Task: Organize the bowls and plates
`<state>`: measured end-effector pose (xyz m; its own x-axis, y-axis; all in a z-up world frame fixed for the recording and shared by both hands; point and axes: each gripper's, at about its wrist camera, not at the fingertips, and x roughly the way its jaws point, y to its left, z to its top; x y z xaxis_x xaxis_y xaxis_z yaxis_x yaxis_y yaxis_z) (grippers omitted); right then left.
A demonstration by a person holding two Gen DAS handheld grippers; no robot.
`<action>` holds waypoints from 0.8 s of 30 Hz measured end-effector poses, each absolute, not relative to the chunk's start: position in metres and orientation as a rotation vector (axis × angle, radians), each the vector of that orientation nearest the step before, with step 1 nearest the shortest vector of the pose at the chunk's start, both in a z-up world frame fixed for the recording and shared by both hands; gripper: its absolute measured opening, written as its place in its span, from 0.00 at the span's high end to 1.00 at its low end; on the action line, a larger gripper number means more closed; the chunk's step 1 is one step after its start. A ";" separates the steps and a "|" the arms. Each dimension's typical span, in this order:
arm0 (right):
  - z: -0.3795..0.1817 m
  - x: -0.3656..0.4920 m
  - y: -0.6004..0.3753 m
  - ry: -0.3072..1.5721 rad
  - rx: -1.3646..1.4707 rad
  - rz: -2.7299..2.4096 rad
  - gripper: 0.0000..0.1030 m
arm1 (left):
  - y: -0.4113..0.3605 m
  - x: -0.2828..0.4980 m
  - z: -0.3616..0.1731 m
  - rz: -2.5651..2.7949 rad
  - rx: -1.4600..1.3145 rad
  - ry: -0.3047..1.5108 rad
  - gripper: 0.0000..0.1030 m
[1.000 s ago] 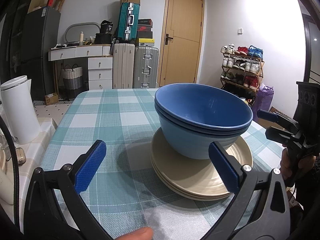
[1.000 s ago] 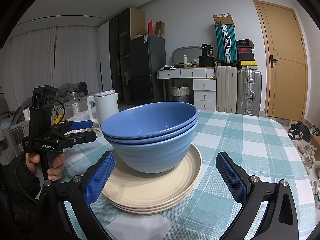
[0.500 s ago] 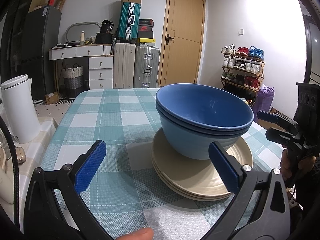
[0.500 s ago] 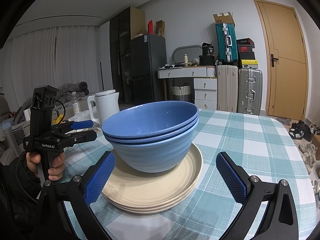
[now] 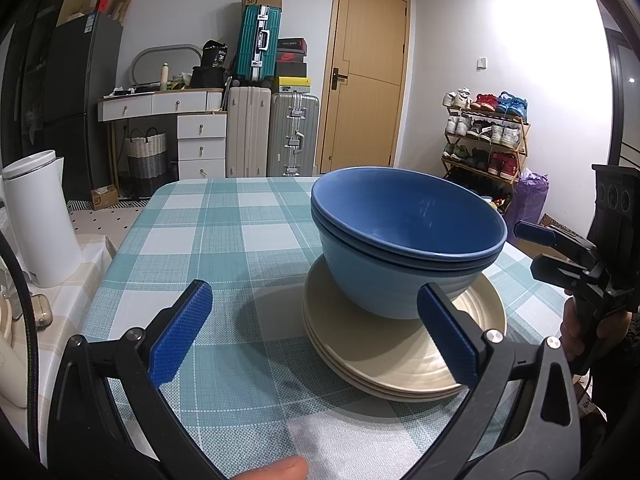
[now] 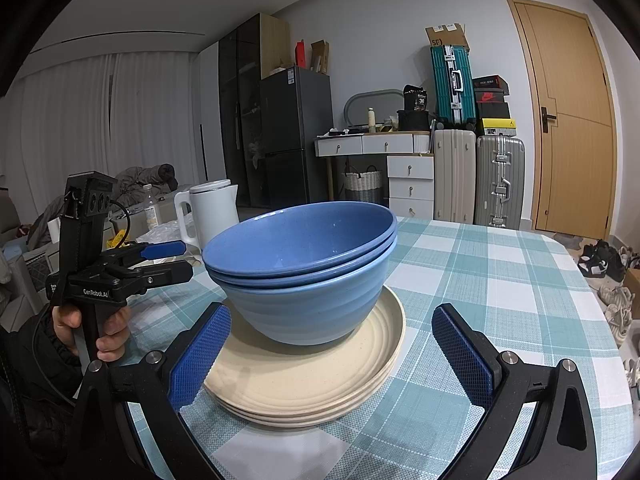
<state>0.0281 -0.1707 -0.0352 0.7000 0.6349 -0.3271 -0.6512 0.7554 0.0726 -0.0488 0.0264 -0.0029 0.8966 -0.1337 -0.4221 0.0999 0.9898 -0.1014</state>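
Note:
A stack of blue bowls sits nested on a stack of cream plates on the checked tablecloth. My left gripper is open and empty, just short of the plates, which lie ahead and to its right. My right gripper is open and empty, its fingers either side of the near rim of the plates without touching. Each gripper shows in the other's view: the right one at the far right, the left one at the left.
A white kettle stands on a side surface left of the table. The checked table extends toward suitcases, drawers and a door. A shoe rack stands to the right.
Both grippers have hardly moved; the view has only drifted slightly. Bowls and plates stay put.

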 end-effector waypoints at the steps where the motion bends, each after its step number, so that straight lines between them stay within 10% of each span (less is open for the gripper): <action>1: -0.035 0.028 -0.171 0.346 -0.050 0.717 0.00 | 0.026 -0.049 -0.003 -0.122 -0.078 0.442 0.01; 24: -0.035 0.028 -0.170 0.347 -0.050 0.717 0.00 | 0.027 -0.050 -0.001 -0.125 -0.075 0.440 0.01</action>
<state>0.0280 -0.1702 -0.0346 0.6992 0.6350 -0.3284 -0.6516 0.7551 0.0729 -0.0500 0.0272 -0.0015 0.8974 -0.1365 -0.4196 0.1042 0.9896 -0.0990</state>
